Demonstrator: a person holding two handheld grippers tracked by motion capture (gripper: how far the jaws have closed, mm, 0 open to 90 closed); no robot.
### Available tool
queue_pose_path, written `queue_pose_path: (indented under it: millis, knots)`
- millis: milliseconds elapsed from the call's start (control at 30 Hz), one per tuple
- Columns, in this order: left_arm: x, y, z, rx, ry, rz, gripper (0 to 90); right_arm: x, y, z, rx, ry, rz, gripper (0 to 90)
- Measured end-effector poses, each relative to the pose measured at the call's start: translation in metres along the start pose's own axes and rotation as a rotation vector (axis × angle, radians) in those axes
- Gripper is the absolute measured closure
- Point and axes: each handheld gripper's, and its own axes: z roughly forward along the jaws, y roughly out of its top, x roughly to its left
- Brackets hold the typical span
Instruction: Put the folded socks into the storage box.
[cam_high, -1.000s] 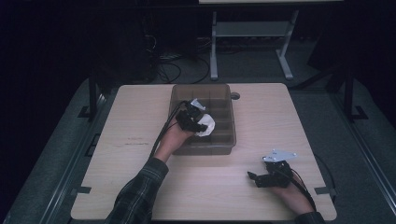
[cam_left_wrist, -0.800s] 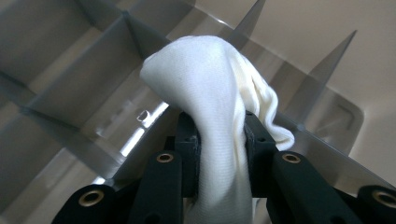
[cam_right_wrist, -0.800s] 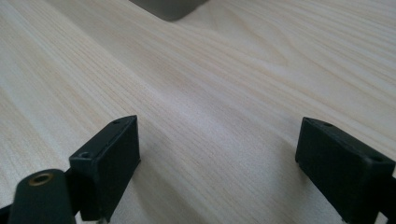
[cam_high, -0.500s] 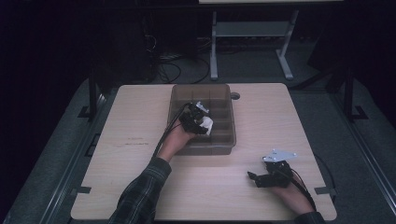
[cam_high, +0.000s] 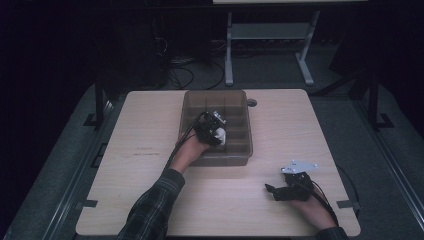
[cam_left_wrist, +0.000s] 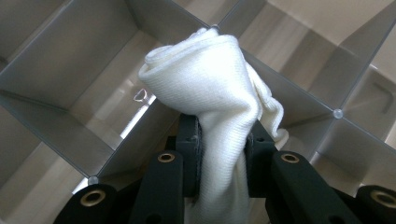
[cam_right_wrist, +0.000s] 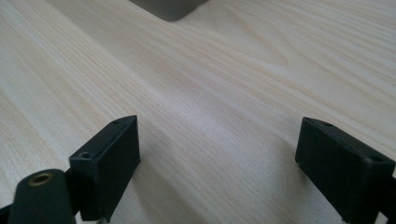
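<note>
One surface (cam_high: 150, 150), pale wood, is carrying one brown divided bin (cam_high: 189, 107), with its compartments looking bare in the left gripper view. One white cloth (cam_left_wrist: 210, 79), rolled up, is hanging over the bin's dividers, pinched in the left gripper (cam_left_wrist: 223, 140), whose jaws are pressing on it from both sides. High view is showing that left gripper (cam_high: 216, 131) over the bin's near middle, cloth (cam_high: 220, 135) at its tip. Step in hand, by my read: placing the cloth into a compartment. Next move is probably calling for lowering it into one cell, clear of the divider walls, then spreading the jaws. One right gripper (cam_right_wrist: 217, 149) is resting low over bare surface, jaws spread wide, holding nothing; high view is putting it (cam_high: 272, 190) well apart from the bin, near the front right edge. Two grippers total, one cloth.
</note>
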Motion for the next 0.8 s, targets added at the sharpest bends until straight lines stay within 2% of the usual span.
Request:
queue_pose_path:
  millis: [167,233,367,800]
  knots:
    - [0.001,0.000,-0.002,-0.011,-0.006,-0.005,69.1,0.000,0.000,0.000,0.000,0.000,0.001,13.0]
    - [0.001,0.000,-0.004,-0.030,-0.015,-0.018,64.9,0.000,0.000,0.000,0.000,0.001,0.000,13.0]
    - [0.003,-0.001,-0.010,-0.065,-0.028,-0.018,59.5,0.000,0.000,0.000,-0.001,0.002,0.004,13.0]
    - [0.002,0.000,-0.034,-0.140,-0.038,-0.021,55.3,0.000,0.000,0.000,-0.002,0.002,0.003,13.0]
